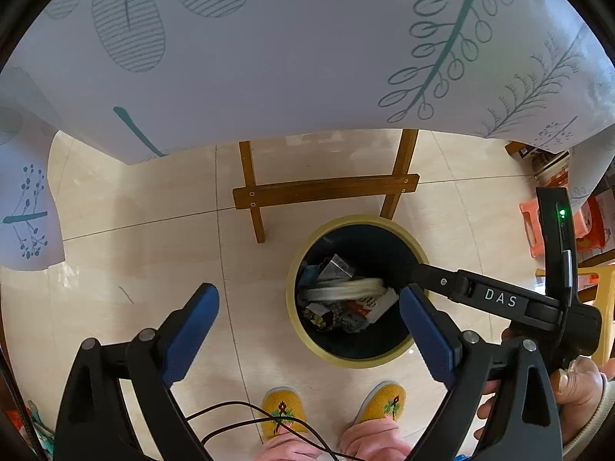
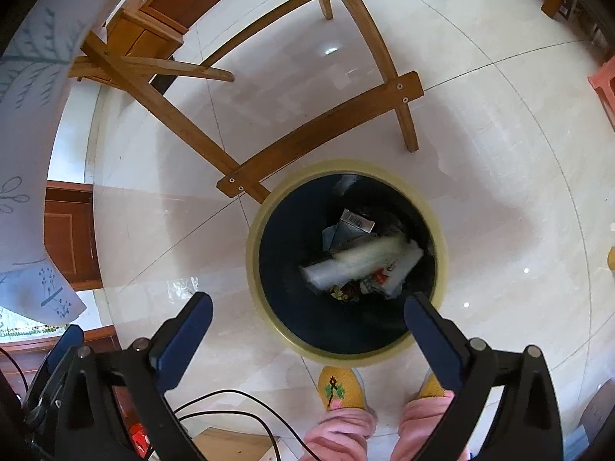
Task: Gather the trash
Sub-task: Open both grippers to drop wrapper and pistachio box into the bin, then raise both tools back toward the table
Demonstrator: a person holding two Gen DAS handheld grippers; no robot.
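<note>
A round bin (image 1: 348, 361) with a yellow rim and dark inside stands on the floor; it also shows in the right wrist view (image 2: 251, 253). Several wrappers and a blurred pale wrapper (image 1: 346, 288) lie or fall inside it, also seen in the right wrist view (image 2: 357, 261). My left gripper (image 1: 309, 330) is open and empty, above the floor left of the bin. My right gripper (image 2: 307, 340) is open and empty, directly over the bin's near rim; it reaches in from the right in the left wrist view (image 1: 419, 274).
A wooden folding table frame (image 1: 326, 190) stands just behind the bin, its crossbar (image 2: 319, 134) near the bin's far rim. A leaf-patterned tablecloth (image 1: 269, 57) hangs above. Feet in yellow slippers (image 1: 284, 413) stand in front of the bin. Orange stools (image 1: 538, 226) stand at right. Black cables (image 2: 230, 411) trail below.
</note>
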